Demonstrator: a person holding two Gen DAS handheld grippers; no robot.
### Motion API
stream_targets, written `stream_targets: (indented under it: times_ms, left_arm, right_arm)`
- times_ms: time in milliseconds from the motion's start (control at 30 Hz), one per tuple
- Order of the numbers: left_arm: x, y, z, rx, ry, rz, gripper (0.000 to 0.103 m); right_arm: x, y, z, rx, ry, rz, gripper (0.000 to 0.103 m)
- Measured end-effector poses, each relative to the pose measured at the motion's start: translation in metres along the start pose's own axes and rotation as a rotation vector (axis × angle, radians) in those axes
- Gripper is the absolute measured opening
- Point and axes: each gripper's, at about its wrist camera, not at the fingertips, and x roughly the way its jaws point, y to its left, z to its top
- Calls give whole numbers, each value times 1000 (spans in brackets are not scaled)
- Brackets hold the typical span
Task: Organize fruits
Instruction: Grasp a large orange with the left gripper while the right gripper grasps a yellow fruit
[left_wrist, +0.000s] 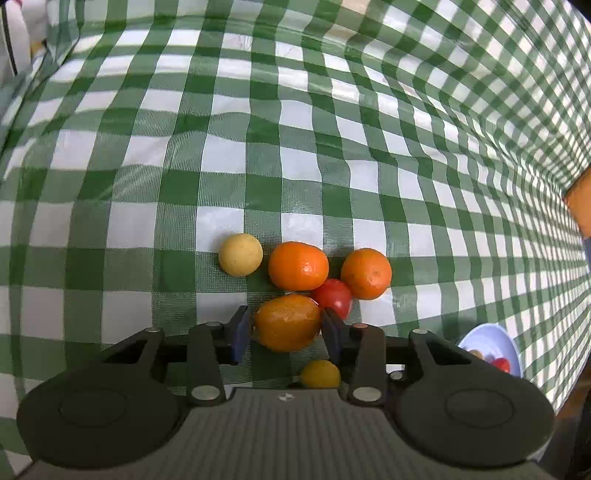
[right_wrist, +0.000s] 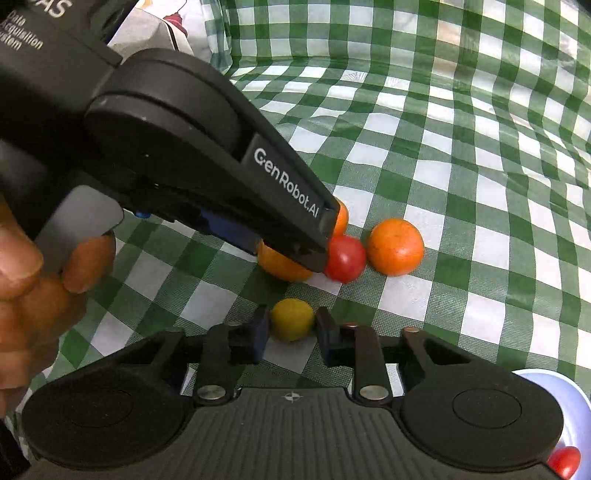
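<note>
Mid-pickup, lower centre: left gripper (left_wrist: 286, 328) brackets a large glossy orange citrus fruit (left_wrist: 288, 322); right gripper (right_wrist: 291, 328) clamps a small round yellow fruit (right_wrist: 291, 319). Next, probably lifting toward the pale blue bowl (right_wrist: 569, 402).

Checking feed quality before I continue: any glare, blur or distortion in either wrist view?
Left wrist: sharp, strong fisheye bending of the checked cloth, mild sheen on white squares. Right wrist: the left gripper looms large, hiding part of an orange; small yellow fruit stays clear.
</note>
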Motion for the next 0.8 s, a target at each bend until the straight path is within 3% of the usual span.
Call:
stream_targets:
  times_ms: [267, 433, 800]
  left_arm:
    - [-20, -1, 10, 18, -87, 78, 45]
    - [-2, -5, 5, 75, -35, 143, 45]
    - [3, -16, -1, 101, -43, 157, 45]
  right_arm:
    - [-20, -11, -2, 29, -56, -28, 28]
    - [-5, -11, -13, -2, 14, -67, 29]
    - [1, -7, -6, -32, 8, -80, 28]
